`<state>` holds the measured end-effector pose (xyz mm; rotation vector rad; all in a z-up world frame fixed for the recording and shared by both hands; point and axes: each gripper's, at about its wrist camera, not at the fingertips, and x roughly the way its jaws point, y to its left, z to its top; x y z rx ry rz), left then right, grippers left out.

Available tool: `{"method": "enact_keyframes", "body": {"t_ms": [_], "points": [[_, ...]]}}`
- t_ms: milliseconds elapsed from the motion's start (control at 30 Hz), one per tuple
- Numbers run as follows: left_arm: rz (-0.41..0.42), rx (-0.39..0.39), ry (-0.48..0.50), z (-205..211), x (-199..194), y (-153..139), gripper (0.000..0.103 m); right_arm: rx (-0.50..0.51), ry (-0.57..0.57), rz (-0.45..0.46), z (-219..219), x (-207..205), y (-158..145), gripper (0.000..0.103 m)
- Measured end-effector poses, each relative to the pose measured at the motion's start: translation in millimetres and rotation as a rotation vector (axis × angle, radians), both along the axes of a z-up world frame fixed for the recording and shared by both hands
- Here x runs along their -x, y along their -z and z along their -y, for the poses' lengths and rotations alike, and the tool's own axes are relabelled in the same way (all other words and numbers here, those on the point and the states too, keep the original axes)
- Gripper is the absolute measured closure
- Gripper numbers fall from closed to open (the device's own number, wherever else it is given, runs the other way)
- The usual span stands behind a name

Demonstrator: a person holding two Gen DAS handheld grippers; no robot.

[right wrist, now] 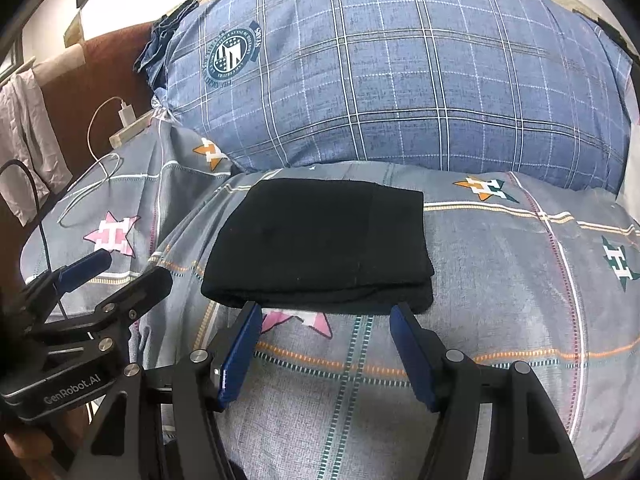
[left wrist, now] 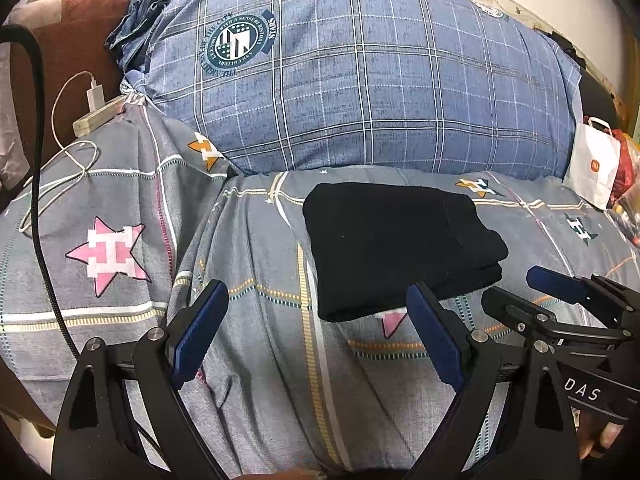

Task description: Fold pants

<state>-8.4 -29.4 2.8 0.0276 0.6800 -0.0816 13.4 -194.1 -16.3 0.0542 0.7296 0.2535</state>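
Left wrist view, largest first: blue plaid pillow fills the far side, propped against the wall. Below it, grey star-print bedspread covers the whole working surface. Black pants lie on the bedspread just in front of the pillow, already a compact stacked rectangle, layers showing at the near right corner. White paper bag stands at far right; charger and white cable at far left.

Left gripper: jaws wide apart, nothing between them, its right pad near the pants' near edge. Right gripper: jaws parted, empty, tips close to the near edge of the stack; contact not resolvable.

Judgement: folding looks essentially complete. Remaining work, if any, is squaring the near edge, where one layer sticks out. Best done by nudging lightly with flat pads, not pinching, so the layers do not shift.

Unclear: black fabric hides the fold lines and waistband orientation. Dark cloth behind the pillow's left corner unidentifiable. Bag contents cut off.
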Motion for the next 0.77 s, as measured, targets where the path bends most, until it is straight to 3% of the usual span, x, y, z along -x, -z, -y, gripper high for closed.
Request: {"method": "enact_keyframes", "body": {"t_ms": [767], "points": [[-0.004,0.002,0.027,2.0,3.4,0.4,0.012,0.002,0.001,-0.012,3.0,-0.5,0.8,0.039]]}}
